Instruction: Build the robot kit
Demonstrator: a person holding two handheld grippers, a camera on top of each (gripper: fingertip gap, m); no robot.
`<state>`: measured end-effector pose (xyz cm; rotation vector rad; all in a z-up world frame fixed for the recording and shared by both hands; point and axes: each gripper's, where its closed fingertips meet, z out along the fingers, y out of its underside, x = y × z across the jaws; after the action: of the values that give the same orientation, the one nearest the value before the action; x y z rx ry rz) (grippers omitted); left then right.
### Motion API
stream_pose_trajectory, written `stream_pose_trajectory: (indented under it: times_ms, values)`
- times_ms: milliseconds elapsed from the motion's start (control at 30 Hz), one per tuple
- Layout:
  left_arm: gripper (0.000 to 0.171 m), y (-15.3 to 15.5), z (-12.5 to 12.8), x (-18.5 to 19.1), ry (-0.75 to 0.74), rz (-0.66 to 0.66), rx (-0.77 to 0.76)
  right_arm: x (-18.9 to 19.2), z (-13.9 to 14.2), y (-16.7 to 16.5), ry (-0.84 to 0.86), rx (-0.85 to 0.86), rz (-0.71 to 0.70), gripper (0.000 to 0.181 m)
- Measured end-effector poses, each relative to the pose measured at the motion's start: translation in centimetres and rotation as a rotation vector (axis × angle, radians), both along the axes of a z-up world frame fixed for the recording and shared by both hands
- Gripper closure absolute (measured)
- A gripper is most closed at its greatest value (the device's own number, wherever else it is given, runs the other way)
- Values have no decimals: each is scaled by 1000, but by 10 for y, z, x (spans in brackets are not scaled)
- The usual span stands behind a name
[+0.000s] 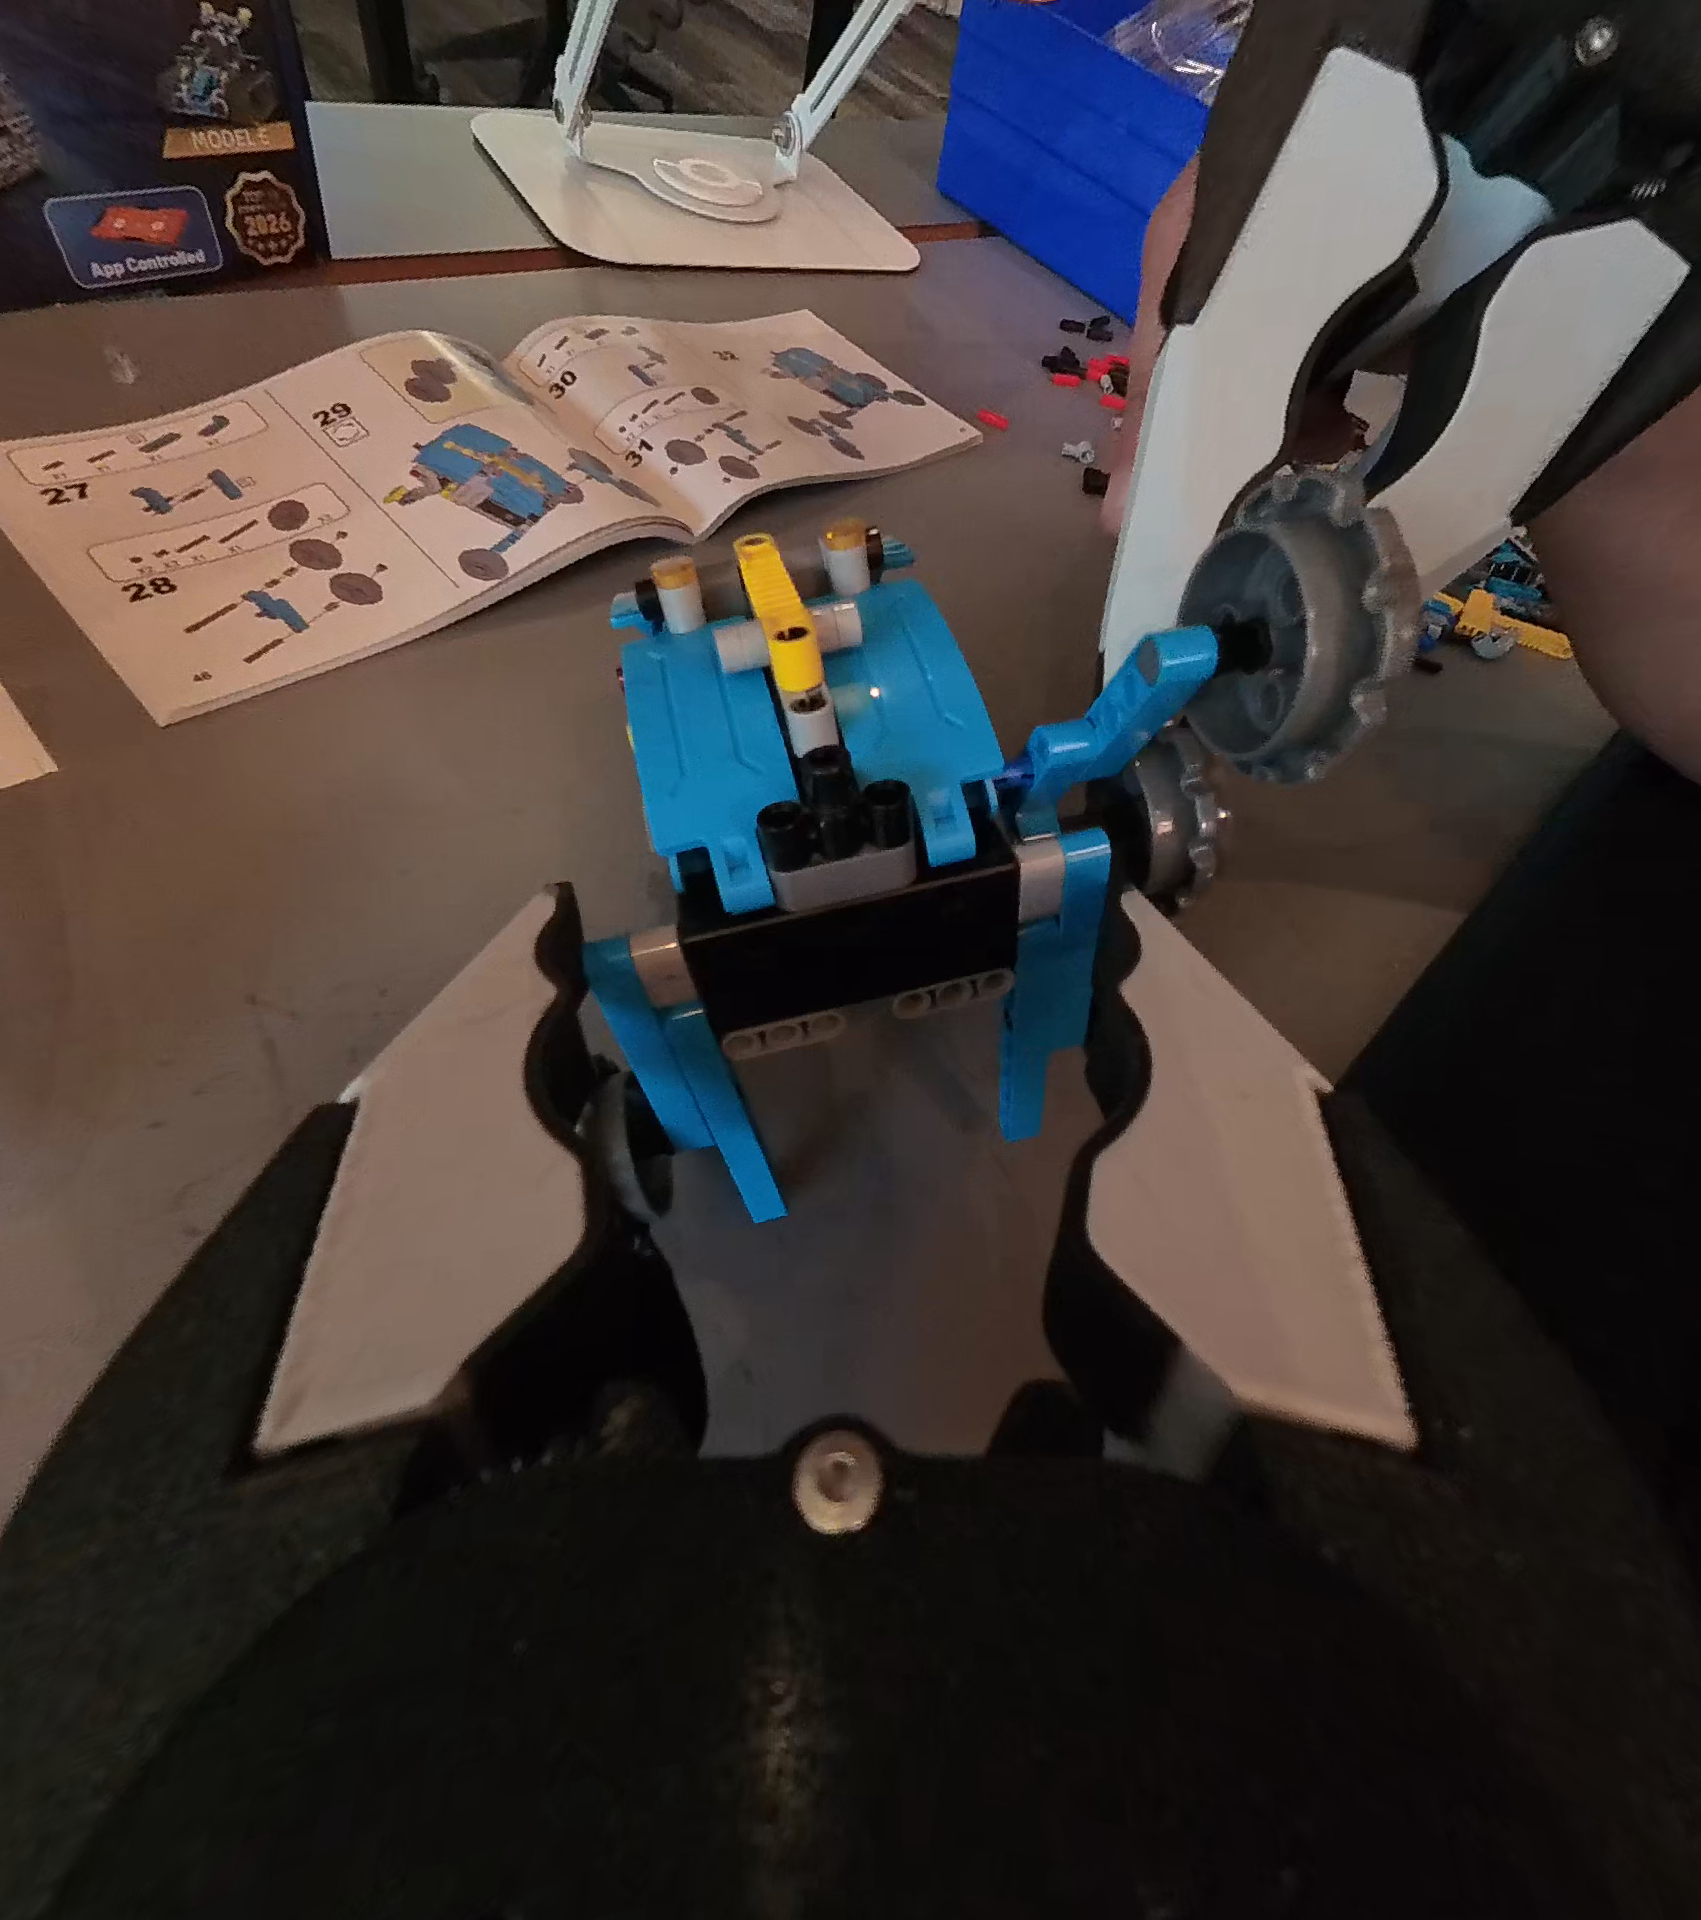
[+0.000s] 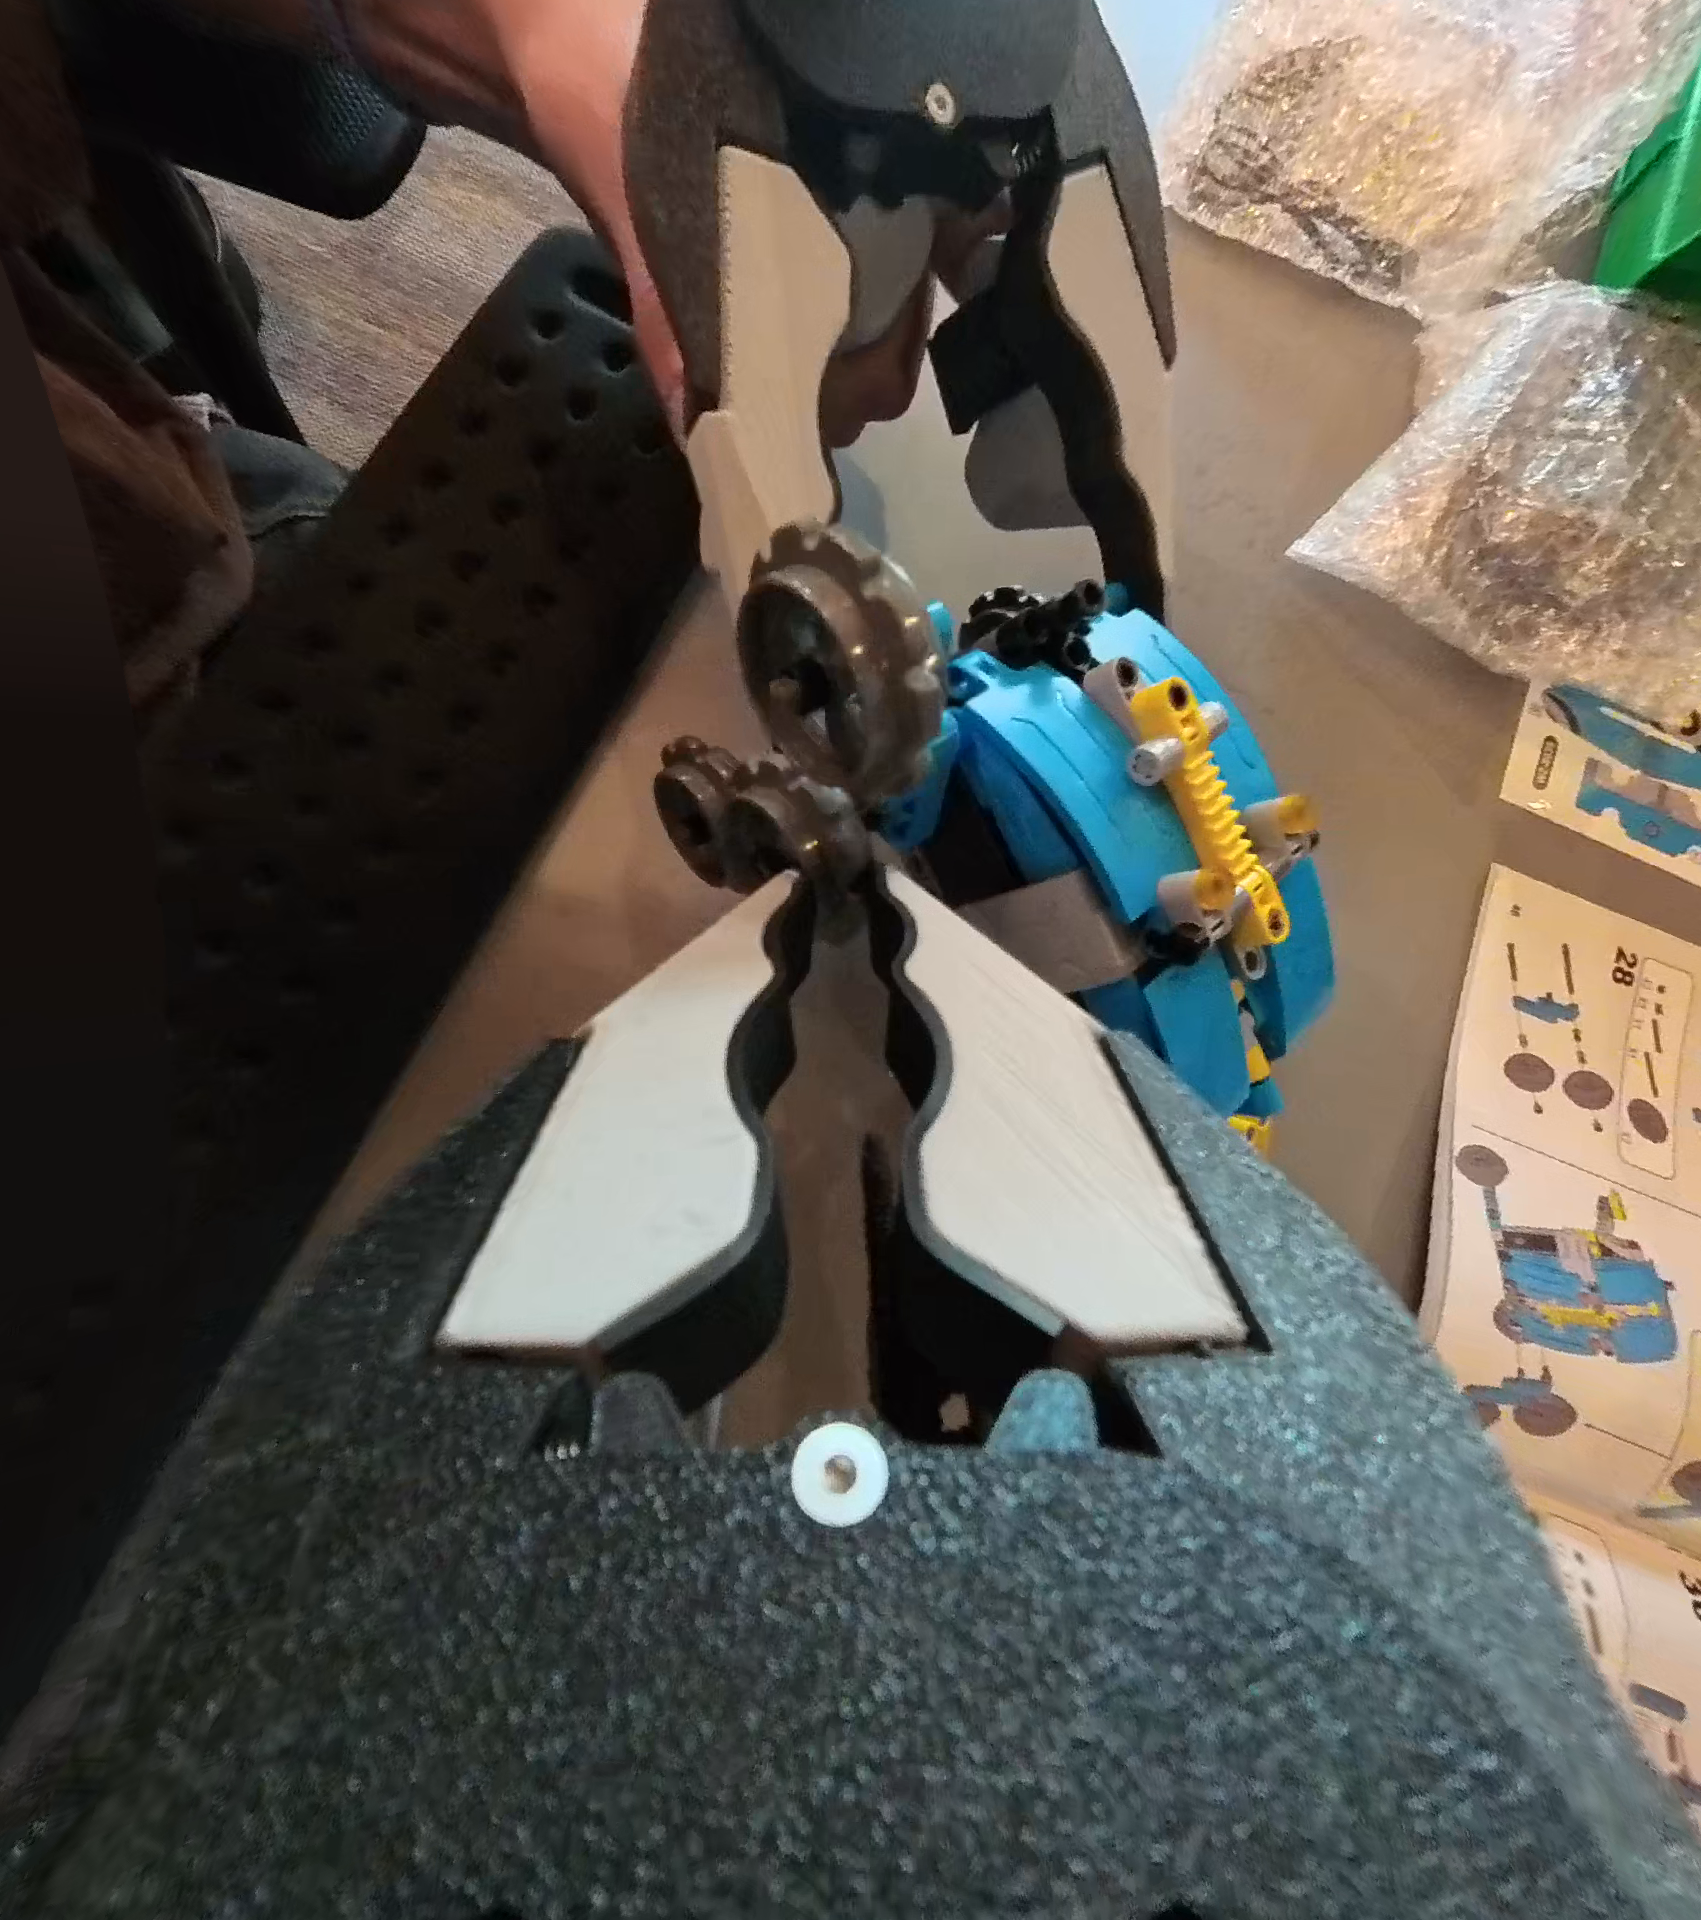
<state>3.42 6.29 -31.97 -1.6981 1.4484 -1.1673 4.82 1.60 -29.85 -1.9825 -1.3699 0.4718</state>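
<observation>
The grey tabletop carries an open paper instruction booklet and a blue plastic bin holding clear bags. The left gripper, jaws wide, clamps the blue brick-built model upright by its sides. The right gripper, nearly closed, pinches a small grey toothed wheel on the model's right side, its axle running sideways.
</observation>
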Motion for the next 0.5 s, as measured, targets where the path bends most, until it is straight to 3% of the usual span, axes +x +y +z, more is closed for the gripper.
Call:
stream_pose_trajectory:
  times_ms: [500]
  values:
    - [73,-2,-1,1,11,-2,12,-4,2,-2,-132,64,48,171]
